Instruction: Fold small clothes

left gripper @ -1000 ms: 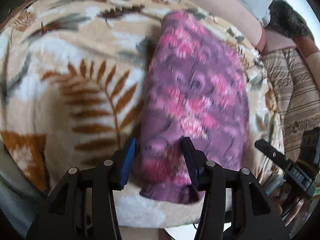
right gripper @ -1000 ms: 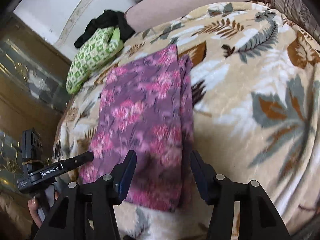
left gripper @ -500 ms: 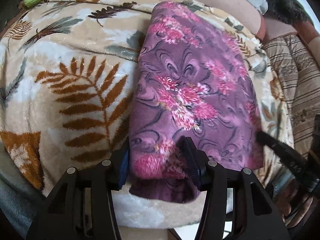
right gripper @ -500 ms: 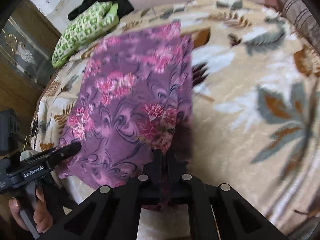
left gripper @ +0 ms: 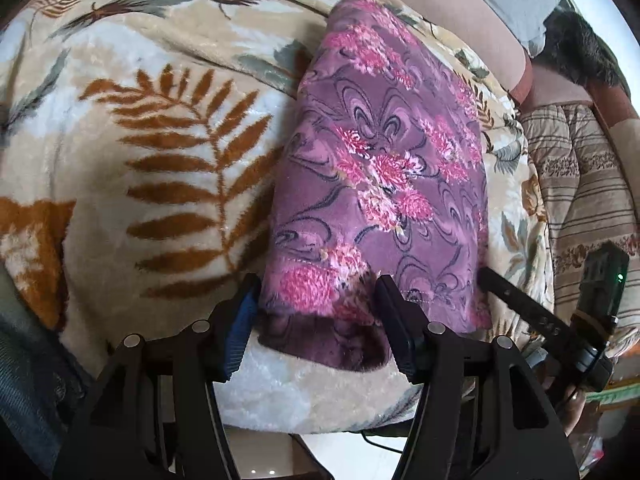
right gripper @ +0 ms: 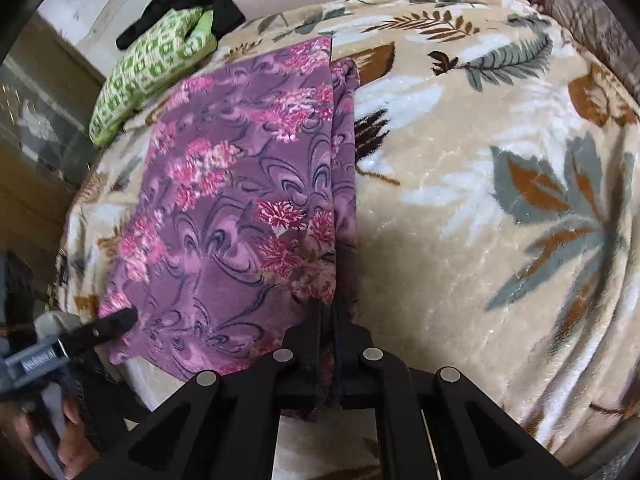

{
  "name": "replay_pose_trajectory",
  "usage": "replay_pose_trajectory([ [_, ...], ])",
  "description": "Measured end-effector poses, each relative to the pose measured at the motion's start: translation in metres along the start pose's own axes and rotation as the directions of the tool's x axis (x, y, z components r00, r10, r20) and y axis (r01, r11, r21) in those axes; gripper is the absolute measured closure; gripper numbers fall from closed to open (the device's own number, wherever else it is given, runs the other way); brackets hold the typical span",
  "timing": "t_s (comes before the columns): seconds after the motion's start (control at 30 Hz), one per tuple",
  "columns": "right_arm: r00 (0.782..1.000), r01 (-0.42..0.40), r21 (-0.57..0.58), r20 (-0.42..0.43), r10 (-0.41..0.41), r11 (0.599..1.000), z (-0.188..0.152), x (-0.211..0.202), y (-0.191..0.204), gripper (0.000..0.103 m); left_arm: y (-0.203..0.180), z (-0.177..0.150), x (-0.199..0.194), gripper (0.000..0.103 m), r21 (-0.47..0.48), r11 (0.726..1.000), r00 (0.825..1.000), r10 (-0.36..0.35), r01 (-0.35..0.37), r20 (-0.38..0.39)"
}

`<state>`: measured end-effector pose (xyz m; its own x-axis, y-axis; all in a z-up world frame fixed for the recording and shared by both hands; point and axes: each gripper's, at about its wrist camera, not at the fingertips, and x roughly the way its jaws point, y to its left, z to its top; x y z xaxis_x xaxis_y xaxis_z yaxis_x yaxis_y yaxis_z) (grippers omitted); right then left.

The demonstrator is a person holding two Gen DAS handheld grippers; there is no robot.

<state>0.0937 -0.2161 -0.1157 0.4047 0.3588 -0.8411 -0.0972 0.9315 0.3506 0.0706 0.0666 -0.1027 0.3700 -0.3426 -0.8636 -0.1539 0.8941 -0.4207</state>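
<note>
Your right gripper (right gripper: pixel 329 320) is pinching the near hem of the purple floral garment (right gripper: pixel 240 208), fingers clamped on its right corner. Your left gripper (left gripper: pixel 316 312) is straddling the near left corner, its fingers half-spread after just opening further. The garment's long axis is running straight away across the leaf-print blanket (right gripper: pixel 480 200).

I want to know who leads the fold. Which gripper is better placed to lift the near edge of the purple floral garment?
Right. The right gripper is shut on the purple floral garment at its near hem. The left gripper straddles the other near corner, its jaws having just been opening, so it grips nothing.
</note>
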Motion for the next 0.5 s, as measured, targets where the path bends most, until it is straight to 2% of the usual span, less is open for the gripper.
replay_pose_trajectory([
  [0.1, 0.991, -0.044, 0.031, 0.129, 0.040, 0.999, 0.000, -0.034, -0.001, 0.096, 0.002, 0.004, -0.020, 0.044, 0.004, 1.000, 0.998, -0.022, 0.021, 0.066],
  [0.13, 0.987, -0.054, 0.052, 0.154, 0.046, 0.997, -0.001, -0.041, -0.004, 0.089, 0.003, 0.008, -0.027, 0.044, 0.006, 1.000, 0.996, -0.016, 0.016, 0.091],
  [0.17, 0.981, -0.093, 0.087, 0.176, 0.076, 0.992, -0.005, -0.048, -0.011, 0.068, 0.005, 0.012, -0.029, 0.044, 0.008, 1.000, 0.994, -0.003, 0.002, 0.106],
  [0.2, 0.979, -0.115, 0.107, 0.178, 0.095, 0.988, -0.008, -0.049, -0.014, 0.050, 0.005, 0.015, -0.027, 0.044, 0.013, 1.000, 0.994, 0.012, -0.014, 0.112],
  [0.23, 0.979, -0.127, 0.125, 0.176, 0.104, 0.984, -0.010, -0.047, -0.016, 0.023, 0.007, 0.018, -0.023, 0.044, 0.016, 0.999, 0.994, 0.029, -0.031, 0.108],
  [0.27, 0.981, -0.132, 0.134, 0.161, 0.110, 0.982, -0.012, -0.044, -0.017, 0.019, 0.010, 0.021, -0.017, 0.044, 0.012, 0.999, 0.995, 0.038, -0.039, 0.088],
  [0.33, 0.987, -0.127, 0.123, 0.111, 0.113, 0.984, -0.011, -0.031, -0.011, 0.021, 0.014, 0.019, -0.005, 0.044, -0.002, 1.000, 0.999, 0.023, -0.023, 0.041],
  [0.4, 0.992, -0.119, 0.111, 0.046, 0.114, 0.987, -0.011, -0.015, -0.008, 0.028, 0.015, 0.017, 0.004, 0.044, -0.017, 1.000, 1.000, -0.001, 0.002, 0.001],
  [0.47, 0.990, -0.131, 0.101, -0.030, 0.135, 0.986, -0.013, 0.003, -0.003, 0.048, 0.013, 0.016, 0.004, 0.044, -0.017, 1.000, 1.000, -0.024, 0.024, 0.005],
  [0.5, 0.991, -0.119, 0.091, -0.053, 0.124, 0.989, -0.014, 0.009, 0.000, 0.051, 0.011, 0.015, 0.003, 0.044, -0.011, 0.999, 1.000, -0.030, 0.030, 0.008],
])
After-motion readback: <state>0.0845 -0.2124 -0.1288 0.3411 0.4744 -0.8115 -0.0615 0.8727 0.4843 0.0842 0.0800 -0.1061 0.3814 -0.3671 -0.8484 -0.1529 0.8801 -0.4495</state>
